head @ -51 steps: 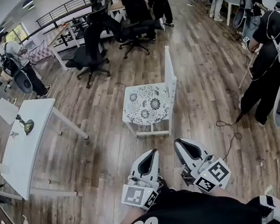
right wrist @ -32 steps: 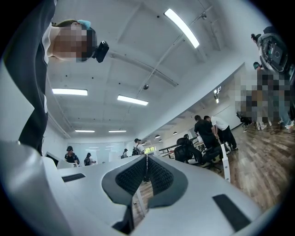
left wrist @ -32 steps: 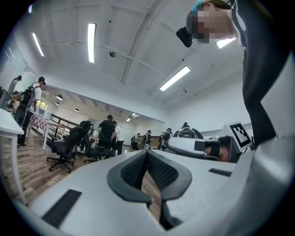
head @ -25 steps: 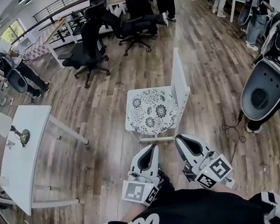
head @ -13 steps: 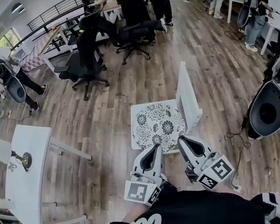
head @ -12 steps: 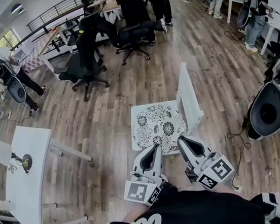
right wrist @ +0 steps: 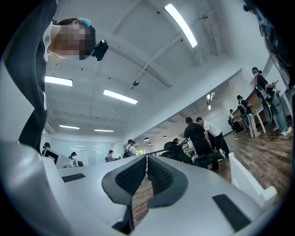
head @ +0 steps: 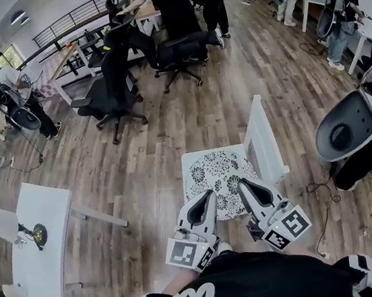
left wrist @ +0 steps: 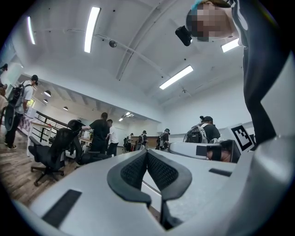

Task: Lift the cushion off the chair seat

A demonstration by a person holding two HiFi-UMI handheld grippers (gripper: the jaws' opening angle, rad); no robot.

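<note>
**Head view: two clenched claws at the near edge of a cushioned chair**

From where I stand, the cushion (head: 218, 174), white with black flower rounds, lies flat on the seat of the white chair (head: 265, 137). The chair's back rises along the cushion's right side. The person holds the left claw (head: 208, 195) and the right claw (head: 243, 184) side by side, close together. Their tips reach over the cushion's near edge. Whether either tip touches the fabric I cannot tell from above.

Left gripper view shows that claw clenched, its dark ribbed pads (left wrist: 133, 170) pressed together with nothing between them. Right gripper view shows the same on the other side: pads meeting, nothing held. Both look out level across the room rather than down at the seat.

The chair stands on a wooden floor (head: 142, 177). A white counter (head: 48, 264) stands well to the left and carries a small dark object (head: 37, 233). Black office chairs (head: 108, 97) and several standing people (head: 174, 3) fill the far end. A thin cable (head: 321, 191) lies on the boards to the right of the chair.
</note>
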